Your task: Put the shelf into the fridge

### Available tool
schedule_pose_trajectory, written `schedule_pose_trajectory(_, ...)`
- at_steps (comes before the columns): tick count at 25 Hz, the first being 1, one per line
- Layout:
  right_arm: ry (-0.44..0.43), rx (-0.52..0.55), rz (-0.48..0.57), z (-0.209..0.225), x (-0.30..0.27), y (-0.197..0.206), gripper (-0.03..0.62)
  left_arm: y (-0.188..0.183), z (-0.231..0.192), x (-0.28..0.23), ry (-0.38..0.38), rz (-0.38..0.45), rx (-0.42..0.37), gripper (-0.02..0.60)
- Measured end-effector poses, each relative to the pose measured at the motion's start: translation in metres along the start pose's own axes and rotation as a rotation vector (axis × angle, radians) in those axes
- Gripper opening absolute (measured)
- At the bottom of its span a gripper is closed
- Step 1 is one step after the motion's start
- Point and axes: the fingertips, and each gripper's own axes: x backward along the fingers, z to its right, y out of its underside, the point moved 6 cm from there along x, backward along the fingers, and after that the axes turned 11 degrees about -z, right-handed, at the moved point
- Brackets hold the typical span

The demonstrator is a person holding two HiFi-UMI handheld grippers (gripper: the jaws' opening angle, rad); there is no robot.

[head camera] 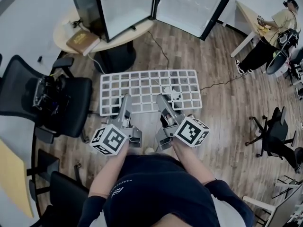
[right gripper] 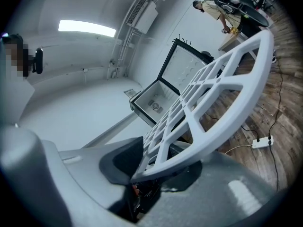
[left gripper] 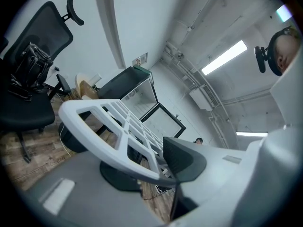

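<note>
The shelf (head camera: 149,91) before the fridge (head camera: 125,6), office chair (head camera: 57,100) at left.

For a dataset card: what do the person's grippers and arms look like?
Both the left gripper and the right gripper are grey metal with long jaws and dark pads; each carries a white cube printed with black square markers. The person wears a dark top with small white lettering, sleeves to the elbows.

A wooden floor (head camera: 227,103) is being crossed by a black cable (head camera: 164,51). Black office chairs (head camera: 71,103) are being shown left of a round worktop (head camera: 64,34). The white ceiling (left gripper: 199,13) is being lit by a strip light (left gripper: 223,57).
</note>
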Motion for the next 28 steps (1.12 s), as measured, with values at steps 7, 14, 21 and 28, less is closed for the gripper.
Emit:
schedule_pose_trajectory(7,-0.023,-0.015,-0.041,0.013,-0.015,-0.021,0.112,-0.005,0.001,-0.020,-0.052,0.001,0.015,0.144)
schedule_pose_trajectory(14,-0.026,-0.029,-0.063,0.033,-0.044,-0.040,0.112,-0.016,-0.011,-0.053,-0.075,0.003,0.015,0.144)
schedule_pose_trajectory(21,-0.027,-0.012,-0.089,0.054,-0.093,-0.087,0.113,-0.039,-0.029,-0.112,-0.087,0.028,0.066,0.143)
schedule_pose_trajectory(28,-0.041,-0.004,-0.123,0.067,-0.147,-0.129,0.112,-0.074,-0.047,-0.160,-0.114,0.058,0.083,0.141)
